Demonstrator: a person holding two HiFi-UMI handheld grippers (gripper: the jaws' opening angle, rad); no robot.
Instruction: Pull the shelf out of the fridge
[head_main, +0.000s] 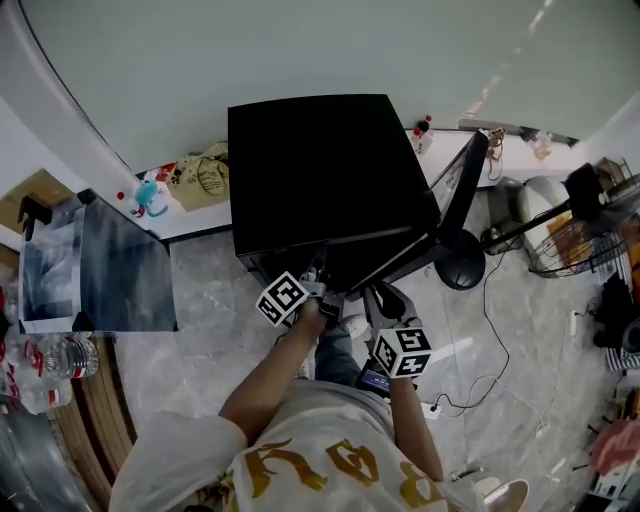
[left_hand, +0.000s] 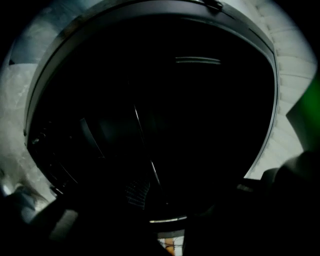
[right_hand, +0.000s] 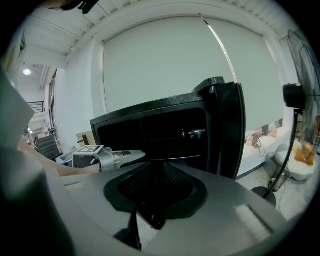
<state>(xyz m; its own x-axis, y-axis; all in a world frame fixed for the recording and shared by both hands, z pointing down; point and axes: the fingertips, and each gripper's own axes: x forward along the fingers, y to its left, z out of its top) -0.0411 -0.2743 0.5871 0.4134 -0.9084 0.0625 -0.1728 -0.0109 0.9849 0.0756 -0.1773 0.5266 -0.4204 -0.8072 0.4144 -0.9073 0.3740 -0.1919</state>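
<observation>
Left hand-held gripper (right_hand: 132, 156) inside fridge (right_hand: 150, 108).

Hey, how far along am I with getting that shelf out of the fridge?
Done: the fridge door stands open. In hand: the left gripper reaches into the fridge toward the shelf; its view is too dark to show a grip. The right gripper hangs outside, jaws together, empty. Left: the shelf sits inside, unpulled.
</observation>
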